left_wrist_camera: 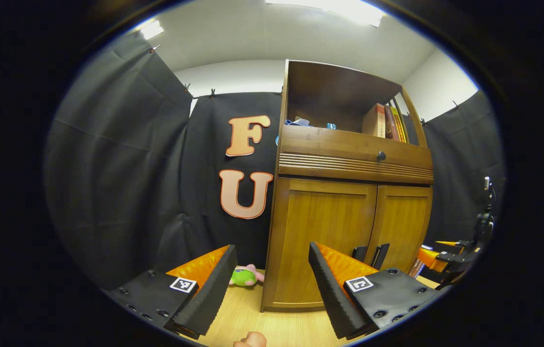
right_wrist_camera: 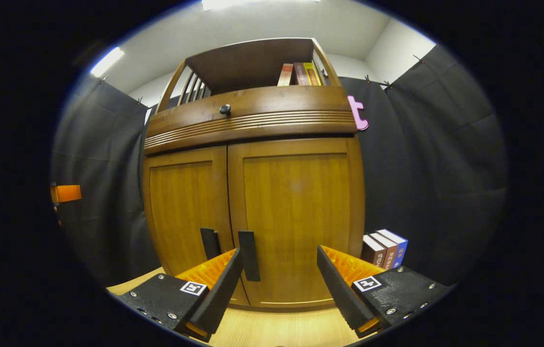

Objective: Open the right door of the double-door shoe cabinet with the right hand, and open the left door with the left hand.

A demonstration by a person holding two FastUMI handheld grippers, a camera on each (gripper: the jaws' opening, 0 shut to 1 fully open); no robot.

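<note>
Your tall brown wooden double-door shoe cabinet [right_wrist_camera: 252, 193] stands centre frame in the right gripper view and right of centre in the left gripper view, on a pale wood floor [left_wrist_camera: 272, 327] against the black cloth wall. Both lower doors are shut. In the right gripper view the right door [right_wrist_camera: 296, 217] takes the middle of the frame and the left door [right_wrist_camera: 185, 207] sits to its left; each carries a dark vertical bar handle near the centre seam, the right handle [right_wrist_camera: 249, 255] and the left handle [right_wrist_camera: 210, 243], low in the frame. Above the doors runs a ribbed drawer front with a small dark round knob [right_wrist_camera: 225, 109], and over it an open shelf holding upright books [right_wrist_camera: 299, 73].

Your right tool [right_wrist_camera: 279, 284] is spread wide at the bottom of its view, gripping nothing; its left finger overlaps the right handle in the picture, but you cannot tell whether it touches. Your left tool [left_wrist_camera: 269, 284] is also spread open and empty at the bottom of its view, facing the cabinet's left front corner.

More upright books [right_wrist_camera: 385, 248] stand on the floor at the lower right of the cabinet. A small green and pink plush toy [left_wrist_camera: 245, 276] lies on the floor beside the cabinet's left side.
</note>
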